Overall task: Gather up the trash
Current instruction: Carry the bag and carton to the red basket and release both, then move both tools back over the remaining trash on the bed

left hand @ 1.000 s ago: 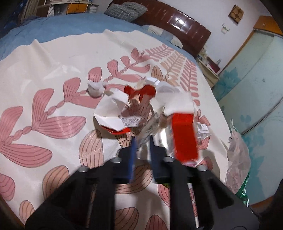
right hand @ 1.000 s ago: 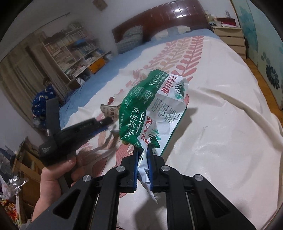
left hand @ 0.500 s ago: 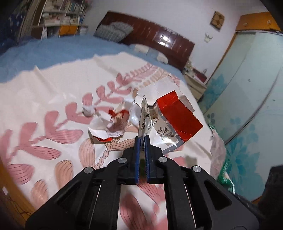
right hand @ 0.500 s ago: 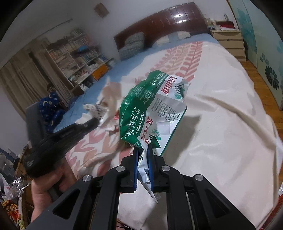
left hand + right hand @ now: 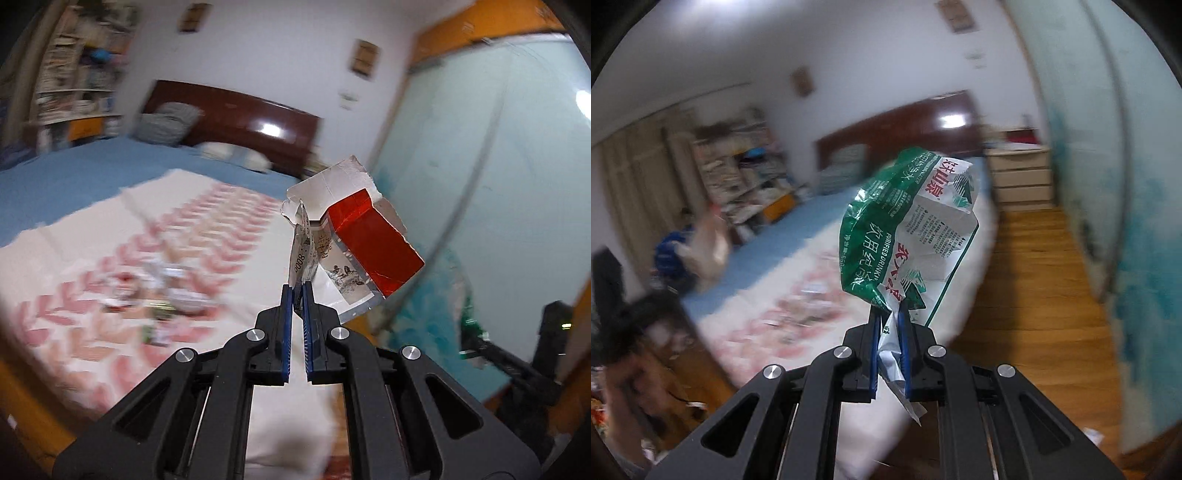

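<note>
My left gripper [image 5: 298, 290] is shut on a torn red and white carton wrapper [image 5: 364, 236] and holds it in the air beyond the bed's right edge. My right gripper [image 5: 889, 314] is shut on a green and white plastic bag [image 5: 908, 225], held up above the bed's corner. More scraps of trash [image 5: 166, 288] lie blurred on the leaf-patterned sheet [image 5: 110, 266]. The green bag and right gripper show at the right of the left wrist view [image 5: 471, 328]. The left gripper and hand show blurred at the left of the right wrist view [image 5: 624, 321].
A bed with a blue cover [image 5: 74, 173] and dark headboard [image 5: 236, 122] fills the room. A teal sliding wardrobe [image 5: 480, 177] stands at the right. Bookshelves [image 5: 738, 173], a nightstand [image 5: 1019, 170] and wooden floor [image 5: 1034, 280] are in view.
My left gripper has lifted the red and white wrapper off the trash pile and swung it right, away from the sheet. My right gripper has turned right, still holding the green bag.
</note>
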